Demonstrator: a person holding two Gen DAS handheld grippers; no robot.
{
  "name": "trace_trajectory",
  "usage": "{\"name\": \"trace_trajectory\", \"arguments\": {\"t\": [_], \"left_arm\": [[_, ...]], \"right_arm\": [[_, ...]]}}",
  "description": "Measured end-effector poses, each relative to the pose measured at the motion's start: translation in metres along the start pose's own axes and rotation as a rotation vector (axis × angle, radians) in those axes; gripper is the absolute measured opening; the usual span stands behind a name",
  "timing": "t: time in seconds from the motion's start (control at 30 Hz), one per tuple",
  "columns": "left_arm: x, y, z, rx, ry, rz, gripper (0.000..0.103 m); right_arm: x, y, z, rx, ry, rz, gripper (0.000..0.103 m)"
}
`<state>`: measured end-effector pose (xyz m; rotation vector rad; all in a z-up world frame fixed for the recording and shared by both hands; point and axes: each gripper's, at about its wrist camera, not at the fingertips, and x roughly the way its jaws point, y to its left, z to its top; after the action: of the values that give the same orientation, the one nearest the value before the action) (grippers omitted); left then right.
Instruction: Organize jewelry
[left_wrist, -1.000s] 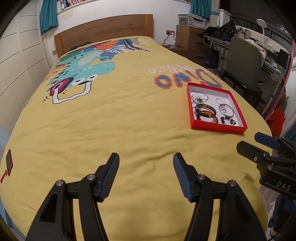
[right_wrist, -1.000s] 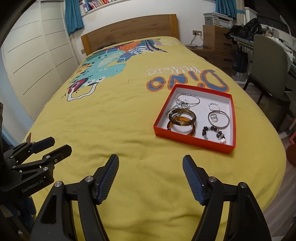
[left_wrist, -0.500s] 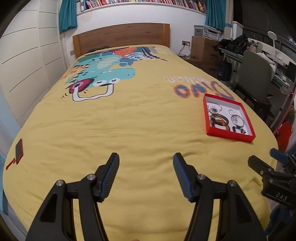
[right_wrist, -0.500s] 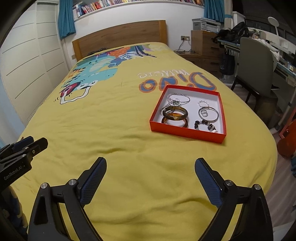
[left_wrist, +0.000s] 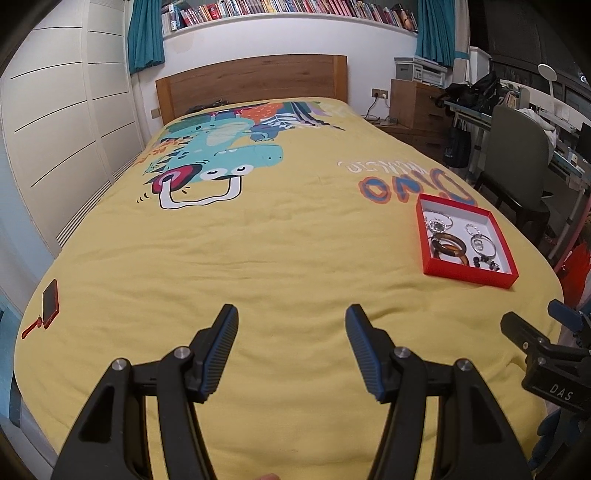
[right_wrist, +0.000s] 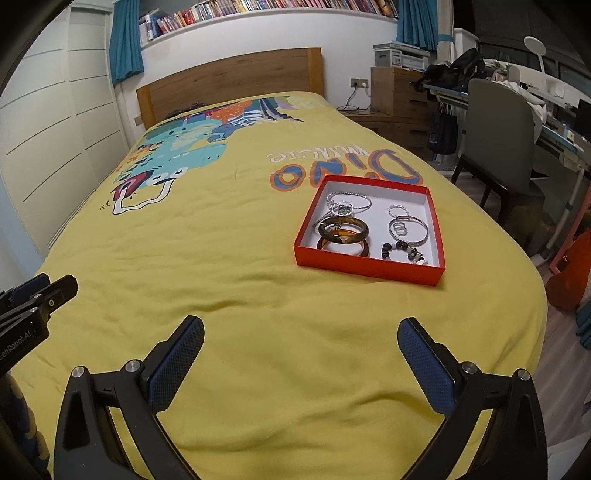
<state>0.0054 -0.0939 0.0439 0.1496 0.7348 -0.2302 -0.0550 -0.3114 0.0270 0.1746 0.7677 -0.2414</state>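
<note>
Both tools hang over the foot of a bed, fingers spread and holding nothing: the left tool (left_wrist: 290, 321) moderately apart, the right tool (right_wrist: 301, 334) wider. Ahead on the yellow bedspread (right_wrist: 229, 280), toward its right side, lies a shallow red box (right_wrist: 369, 264) holding two amber bangles (right_wrist: 343, 229), silver bracelets (right_wrist: 408, 225) and a beaded bracelet (right_wrist: 402, 251). A red phone (left_wrist: 50, 302) rests near the bed's left edge.

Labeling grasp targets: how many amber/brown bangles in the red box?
2. Both sit in the near-left part of the red box: the darker brown bangle lies tilted on top of the amber bangle nearest the front wall. The overlap could hide something small.
</note>
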Motion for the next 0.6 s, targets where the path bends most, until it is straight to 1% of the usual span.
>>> {"name": "trace_trajectory", "arguments": {"t": [0.33,0.6], "left_arm": [[0.0024,0.0001,-0.0032,0.004,0.012,-0.003,0.058],[0.0085,-0.0015,-0.008,0.005,0.035,-0.021,0.058]], "right_arm": [[0.0018,-0.0009,-0.0015,0.009,0.0,-0.001,0.103],[0.002,-0.0014,-0.0021,0.009,0.0,-0.002,0.103]]}}
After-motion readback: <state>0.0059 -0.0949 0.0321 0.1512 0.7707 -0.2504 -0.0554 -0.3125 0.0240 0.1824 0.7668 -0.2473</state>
